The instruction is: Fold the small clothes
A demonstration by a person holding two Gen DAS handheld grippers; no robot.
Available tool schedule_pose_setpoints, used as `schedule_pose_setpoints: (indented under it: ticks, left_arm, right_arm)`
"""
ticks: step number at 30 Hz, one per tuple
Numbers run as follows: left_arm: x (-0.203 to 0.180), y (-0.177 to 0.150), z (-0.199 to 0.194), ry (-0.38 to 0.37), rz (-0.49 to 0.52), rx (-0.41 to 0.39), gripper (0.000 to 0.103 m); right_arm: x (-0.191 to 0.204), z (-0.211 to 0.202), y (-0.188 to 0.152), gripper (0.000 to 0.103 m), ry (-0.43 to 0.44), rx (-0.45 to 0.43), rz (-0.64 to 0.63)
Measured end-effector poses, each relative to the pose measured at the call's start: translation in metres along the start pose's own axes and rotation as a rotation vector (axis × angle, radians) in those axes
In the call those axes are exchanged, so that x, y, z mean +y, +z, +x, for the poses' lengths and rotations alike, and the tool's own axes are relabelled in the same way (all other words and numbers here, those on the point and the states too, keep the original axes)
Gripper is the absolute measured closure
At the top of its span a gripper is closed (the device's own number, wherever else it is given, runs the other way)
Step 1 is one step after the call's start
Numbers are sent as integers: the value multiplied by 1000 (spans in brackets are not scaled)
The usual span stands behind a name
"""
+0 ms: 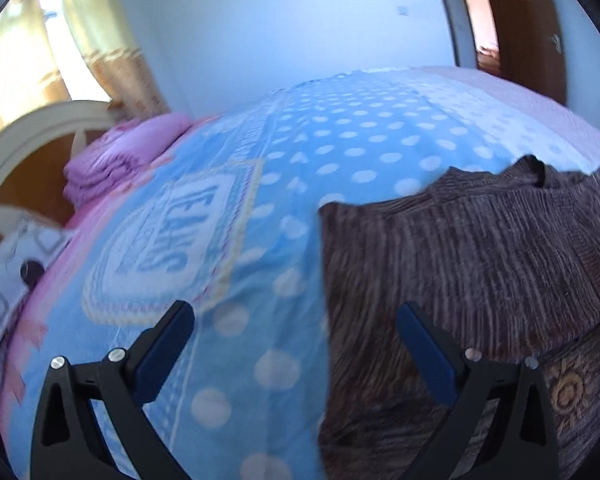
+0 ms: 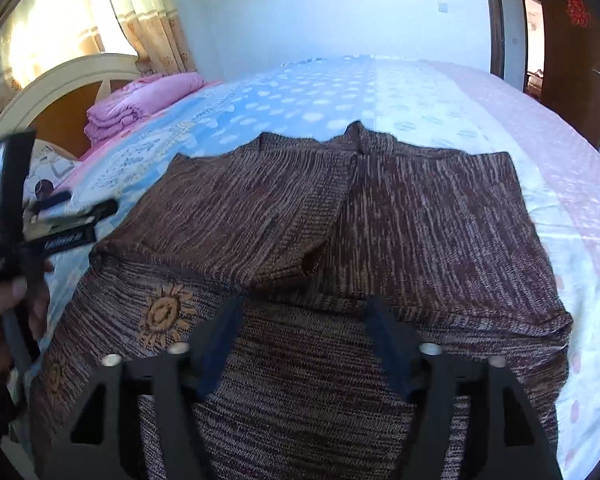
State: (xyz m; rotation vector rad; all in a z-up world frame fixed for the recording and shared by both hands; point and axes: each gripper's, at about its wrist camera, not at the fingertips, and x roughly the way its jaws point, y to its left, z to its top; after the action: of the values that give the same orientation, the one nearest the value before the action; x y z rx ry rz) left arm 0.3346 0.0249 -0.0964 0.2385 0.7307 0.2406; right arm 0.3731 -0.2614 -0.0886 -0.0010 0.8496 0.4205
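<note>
A brown knitted sweater [image 2: 380, 216] with orange sun motifs lies flat on the bed, both sides folded in to meet along a middle seam. In the left wrist view it [image 1: 480, 264] fills the right half. My left gripper [image 1: 296, 324] is open and empty, above the sweater's left edge and the blue sheet. It also shows in the right wrist view [image 2: 60, 220] at the far left, held by a hand. My right gripper [image 2: 304, 312] is open and empty, just above the sweater's near part.
The bed has a blue polka-dot sheet [image 2: 300, 100] with a pink band at the right [image 2: 560, 152]. A folded pink quilt [image 2: 132, 108] lies by the curved headboard [image 2: 60, 76]. Curtains hang at the back left; a wooden door [image 2: 568, 60] stands at the right.
</note>
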Motion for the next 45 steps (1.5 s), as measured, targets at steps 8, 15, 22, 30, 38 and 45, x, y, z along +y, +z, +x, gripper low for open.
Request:
schedule_pose_setpoints:
  ticks: [8,15,22,30,38,45]
  left_arm:
    - [-4,-6,53,196,91,96,0]
    - [20,-17,54,212,16,121,0]
    - [36,-18,44,136,-51,137,0]
    - [31,-41,-14,-4,-57,68,0]
    - [6,-62,-45,-105,-46,67,0]
    - [1,-81,-60,-139,-54,87,0]
  right_arm:
    - [-3,2,-3,26,35,4,11]
    - [-9,2,-3,25,58,-10,30]
    - [-18,-3,-2,25,79,-8,69]
    - [-13,-25,-18,25,3,13,22]
    - [-5,-36,-38,24,-22,50,-9]
    - [-1,-51,-55,24,-39,66,-33]
